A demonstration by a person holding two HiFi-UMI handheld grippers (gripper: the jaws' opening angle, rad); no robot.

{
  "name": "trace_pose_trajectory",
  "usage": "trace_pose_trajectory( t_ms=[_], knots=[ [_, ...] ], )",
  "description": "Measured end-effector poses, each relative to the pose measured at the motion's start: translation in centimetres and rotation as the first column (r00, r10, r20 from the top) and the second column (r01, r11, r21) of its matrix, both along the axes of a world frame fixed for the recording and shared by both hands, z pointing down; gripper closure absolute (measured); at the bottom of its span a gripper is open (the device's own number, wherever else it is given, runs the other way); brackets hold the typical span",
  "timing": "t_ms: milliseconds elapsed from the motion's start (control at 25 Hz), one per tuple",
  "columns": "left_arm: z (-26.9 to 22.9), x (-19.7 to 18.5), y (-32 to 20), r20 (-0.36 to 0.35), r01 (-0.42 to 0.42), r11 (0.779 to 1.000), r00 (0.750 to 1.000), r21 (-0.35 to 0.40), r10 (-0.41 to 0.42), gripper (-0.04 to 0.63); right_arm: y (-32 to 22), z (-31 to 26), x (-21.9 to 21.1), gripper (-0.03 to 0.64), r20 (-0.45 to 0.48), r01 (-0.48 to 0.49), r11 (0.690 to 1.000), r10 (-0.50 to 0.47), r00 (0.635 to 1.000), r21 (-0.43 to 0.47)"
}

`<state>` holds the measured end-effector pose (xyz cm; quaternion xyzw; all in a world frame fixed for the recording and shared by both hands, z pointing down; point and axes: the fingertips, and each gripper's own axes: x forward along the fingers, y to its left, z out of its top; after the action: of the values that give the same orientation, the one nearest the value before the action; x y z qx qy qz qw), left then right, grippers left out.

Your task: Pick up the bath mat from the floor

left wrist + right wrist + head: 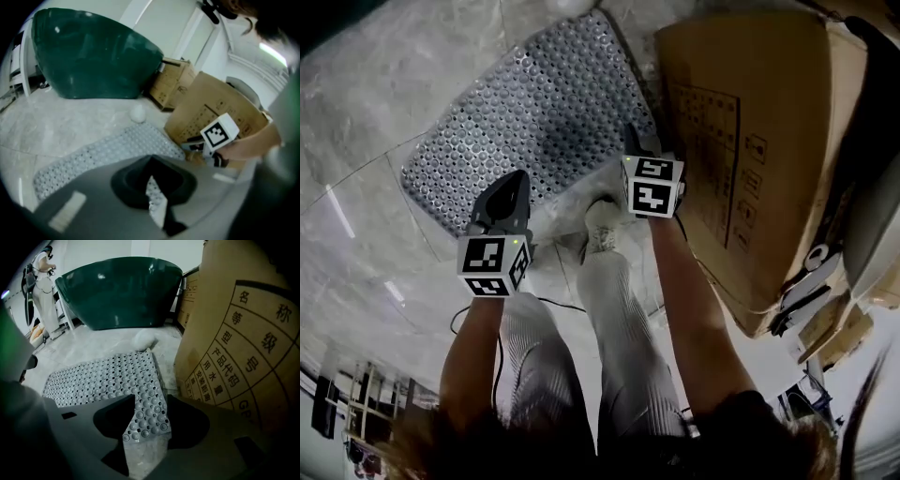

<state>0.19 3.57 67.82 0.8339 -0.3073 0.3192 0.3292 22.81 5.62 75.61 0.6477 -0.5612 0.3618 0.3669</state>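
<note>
The grey studded bath mat (pixel 534 122) lies flat on the pale marble floor, its right edge close to a big cardboard box (pixel 750 141). My left gripper (pixel 508 187) hangs over the mat's near edge. In the left gripper view its jaws stand a narrow way apart, and the mat (pixel 108 150) shows through the gap of the left gripper (pixel 152 180). My right gripper (pixel 636 150) is over the mat's near right corner, next to the box. The right gripper (pixel 143 404) is open, with the mat's corner (pixel 140 420) showing between its jaws, not pinched.
A dark green tub (pixel 122 291) stands beyond the mat, with a small white object (pixel 145 337) at the mat's far end. Smaller cardboard boxes (pixel 171 84) sit beside the tub. My shoe (pixel 602 225) rests by the mat's near edge. A person (pixel 40 277) stands far back left.
</note>
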Motion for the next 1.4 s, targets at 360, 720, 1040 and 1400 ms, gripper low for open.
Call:
trace_pose_trajectory(
  t_ms=[360, 720, 1040, 1400],
  knots=[
    [5.8, 2.6, -1.2, -0.028, -0.04, 0.999, 0.999, 0.035, 0.041, 0.588, -0.2, 4.2, 1.5, 0.405, -0.043, 0.016, 1.0, -0.016, 0.999, 0.019],
    [10.3, 5.0, -0.6, -0.053, -0.061, 0.997, 0.997, 0.039, 0.063, 0.588, -1.1, 7.8, 3.0, 0.372, -0.051, 0.093, 0.996, -0.092, 0.994, 0.016],
    [12.5, 6.7, -2.1, -0.083, -0.082, 0.993, 0.993, 0.079, 0.089, 0.588, -2.7, 10.4, 2.6, 0.357, 0.051, 0.156, 0.988, -0.156, 0.986, -0.001],
    [13.5, 7.8, -2.5, -0.103, -0.101, 0.987, 0.988, 0.122, 0.114, 0.588, -2.8, 12.8, 2.7, 0.342, 0.157, 0.192, 0.98, -0.181, 0.971, -0.056]
  ],
)
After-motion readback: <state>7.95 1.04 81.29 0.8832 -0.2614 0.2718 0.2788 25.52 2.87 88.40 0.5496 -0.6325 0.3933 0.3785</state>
